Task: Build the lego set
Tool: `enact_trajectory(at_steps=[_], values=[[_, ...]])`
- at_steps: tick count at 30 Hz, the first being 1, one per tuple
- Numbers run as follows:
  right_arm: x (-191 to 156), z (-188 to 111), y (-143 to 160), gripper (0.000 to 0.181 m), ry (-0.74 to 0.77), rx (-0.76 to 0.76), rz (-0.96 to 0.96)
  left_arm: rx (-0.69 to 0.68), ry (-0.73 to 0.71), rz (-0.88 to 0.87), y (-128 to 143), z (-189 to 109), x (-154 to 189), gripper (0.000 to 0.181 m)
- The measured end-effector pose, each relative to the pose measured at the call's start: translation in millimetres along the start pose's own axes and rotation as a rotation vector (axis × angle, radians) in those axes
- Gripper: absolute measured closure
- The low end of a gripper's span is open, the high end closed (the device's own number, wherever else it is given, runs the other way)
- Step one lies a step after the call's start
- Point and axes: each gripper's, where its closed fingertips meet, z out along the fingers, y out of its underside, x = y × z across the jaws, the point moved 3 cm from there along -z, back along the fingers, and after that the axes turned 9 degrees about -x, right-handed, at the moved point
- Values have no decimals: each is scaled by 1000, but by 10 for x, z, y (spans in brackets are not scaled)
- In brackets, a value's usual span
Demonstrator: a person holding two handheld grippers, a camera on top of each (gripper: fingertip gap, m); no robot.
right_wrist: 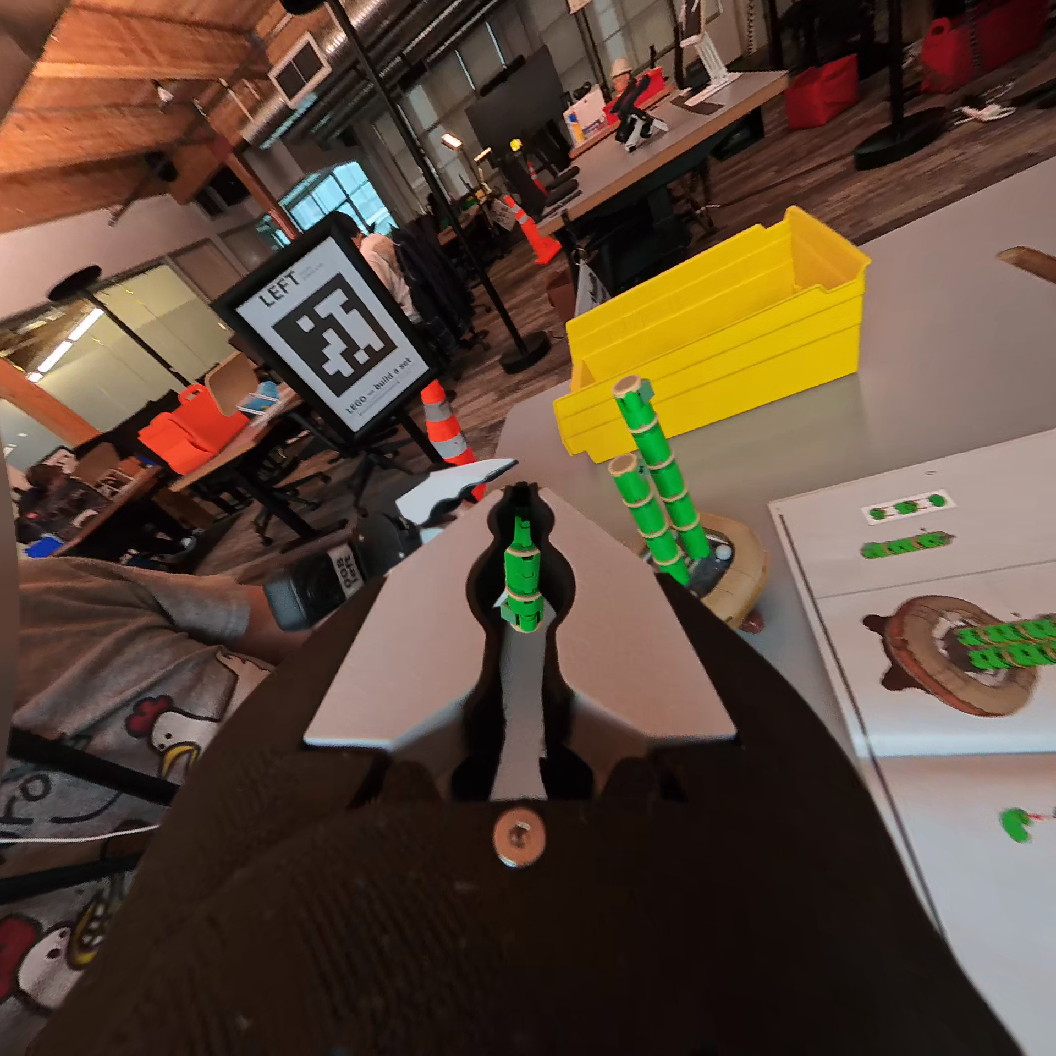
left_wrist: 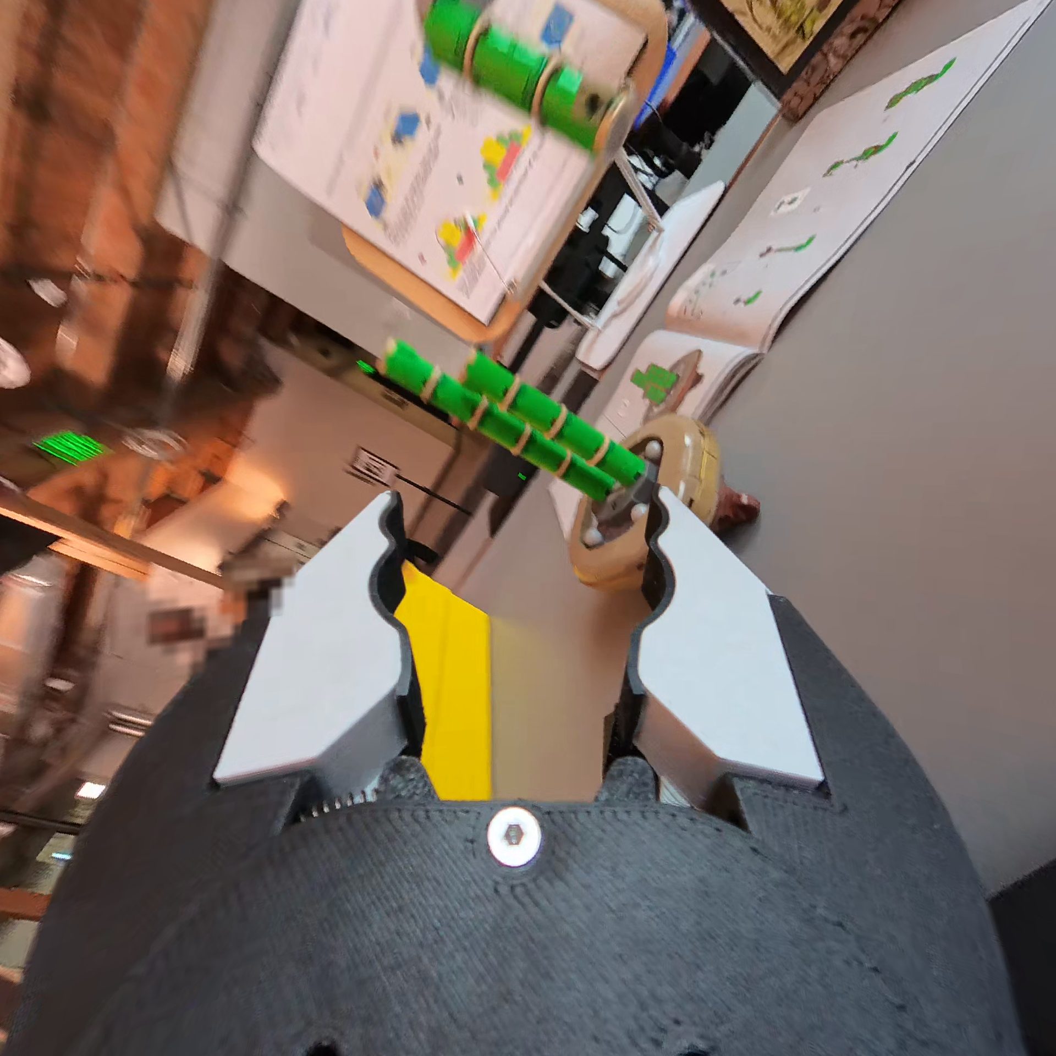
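My right gripper (right_wrist: 523,497) is clamped on a short green stalk segment (right_wrist: 521,577), a few green cylinders with tan rings lying lengthways along the channel between the fingers, so I am carrying the next piece. My left gripper (left_wrist: 523,514) has its jaws spread apart with nothing between them; its right fingertip (left_wrist: 666,514) sits right at the tan pot base (left_wrist: 680,451), though I cannot tell whether it touches.

Just beyond, on the grey table (right_wrist: 943,354), the tan pot base (right_wrist: 743,548) already carries two green stalks (right_wrist: 657,486) side by side, one taller than the other. I judge the base and the first two stalks done, while the third stalk is not yet seated. From the left wrist view a green stalk piece (left_wrist: 514,74) shows above, blurred; it is probably the one I hold, but I cannot be sure.

Beside the pot lies the open instruction booklet (right_wrist: 914,628), showing the pot with stalks. Farther back stands a yellow bin (right_wrist: 720,343); I cannot see what is inside. How many steps remain after this stalk I cannot tell.
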Motion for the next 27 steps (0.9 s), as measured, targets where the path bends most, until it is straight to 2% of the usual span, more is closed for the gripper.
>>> enact_trajectory(at_steps=[5, 11, 15, 19, 27], values=[[-81, 151, -11, 179, -102, 19, 61, 75, -124, 146, -306, -53, 10, 98], [-149, 292, -26, 179, -204, 45, 138, 165, -211, 220, -607, -77, 70, 102], [-177, 361, -27, 179, -252, 54, 179, 195, -264, 274, -703, -70, 51, 106], [-216, 415, -22, 179, -304, 54, 216, 236, -311, 316, -786, -84, 16, 117], [-270, 493, -29, 179, -375, 65, 268, 277, -369, 273, -850, -135, -91, 136]])
